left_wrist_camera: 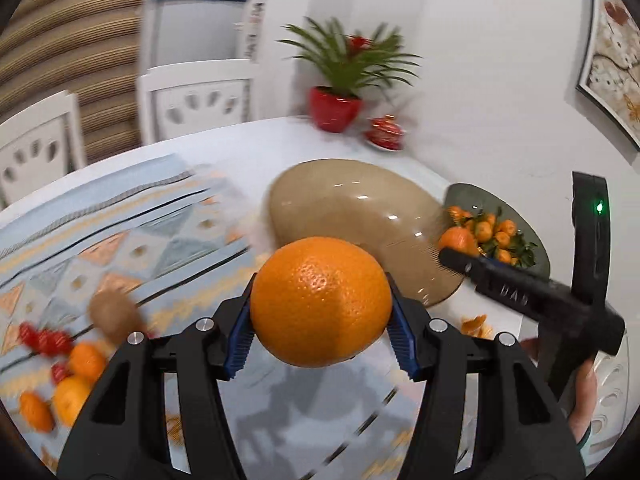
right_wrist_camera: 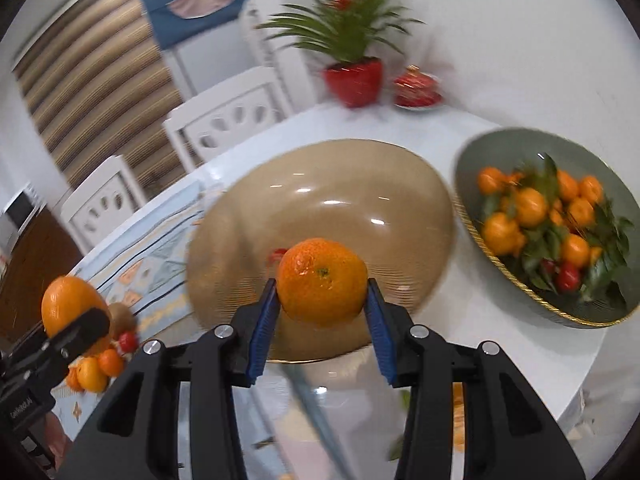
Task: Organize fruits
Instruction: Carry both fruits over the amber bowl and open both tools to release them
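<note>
My left gripper [left_wrist_camera: 321,334] is shut on a large orange [left_wrist_camera: 320,300], held above the table just before the tan plate [left_wrist_camera: 352,208]. My right gripper [right_wrist_camera: 322,314] is shut on a smaller tangerine [right_wrist_camera: 322,280] over the near part of the tan plate [right_wrist_camera: 320,192]. The tan plate looks bare apart from a small red thing behind the tangerine. The right gripper [left_wrist_camera: 452,254] also shows at the right of the left wrist view, with its tangerine [left_wrist_camera: 456,240]. At the left edge of the right wrist view is the left gripper [right_wrist_camera: 86,322] with its orange [right_wrist_camera: 68,304].
A green bowl [right_wrist_camera: 500,148] of leafy tangerines and red fruit stands right of the tan plate. Loose on the patterned cloth [left_wrist_camera: 120,240] lie a kiwi [left_wrist_camera: 112,316], tangerines [left_wrist_camera: 72,396] and red fruit [left_wrist_camera: 44,340]. A red potted plant [left_wrist_camera: 336,104], a red lidded dish [left_wrist_camera: 386,132] and white chairs [left_wrist_camera: 200,96] stand behind.
</note>
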Tool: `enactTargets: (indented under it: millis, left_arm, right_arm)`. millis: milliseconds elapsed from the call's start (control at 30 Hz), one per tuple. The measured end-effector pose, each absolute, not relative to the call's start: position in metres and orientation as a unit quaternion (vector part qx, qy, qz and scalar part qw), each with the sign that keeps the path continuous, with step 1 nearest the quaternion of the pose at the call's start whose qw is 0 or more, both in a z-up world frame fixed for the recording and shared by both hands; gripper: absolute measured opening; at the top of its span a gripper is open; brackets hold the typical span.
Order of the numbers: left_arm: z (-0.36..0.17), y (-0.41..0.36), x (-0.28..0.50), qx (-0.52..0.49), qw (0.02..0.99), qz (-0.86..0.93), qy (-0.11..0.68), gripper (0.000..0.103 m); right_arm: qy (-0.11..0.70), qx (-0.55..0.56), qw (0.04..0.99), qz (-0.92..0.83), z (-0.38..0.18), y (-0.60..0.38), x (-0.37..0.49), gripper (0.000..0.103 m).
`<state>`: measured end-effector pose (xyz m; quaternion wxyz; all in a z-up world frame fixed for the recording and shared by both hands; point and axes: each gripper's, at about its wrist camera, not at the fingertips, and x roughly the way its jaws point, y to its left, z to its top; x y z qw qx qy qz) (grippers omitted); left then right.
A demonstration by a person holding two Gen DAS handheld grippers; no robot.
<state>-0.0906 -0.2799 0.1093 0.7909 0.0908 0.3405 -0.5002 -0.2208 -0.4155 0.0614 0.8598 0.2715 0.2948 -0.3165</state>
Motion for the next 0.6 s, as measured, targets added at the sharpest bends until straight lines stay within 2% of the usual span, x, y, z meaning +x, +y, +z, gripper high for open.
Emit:
enactTargets:
  millis: [233,600]
  left_arm:
    - [0.086,-0.344,-0.093,0.113,0.770,-0.519,0.354,0.057]
    - [0.057,-0.368,-0.082,0.126,0.757,-0.513,0.385,0.058]
  right_arm:
    - [0.313,0.271,0.848,-0.331,0.049,-0.438,-0.218,0.042]
    - [0.332,0.268,0.840,-0.334,0.037,-0.450,-0.210,0.043]
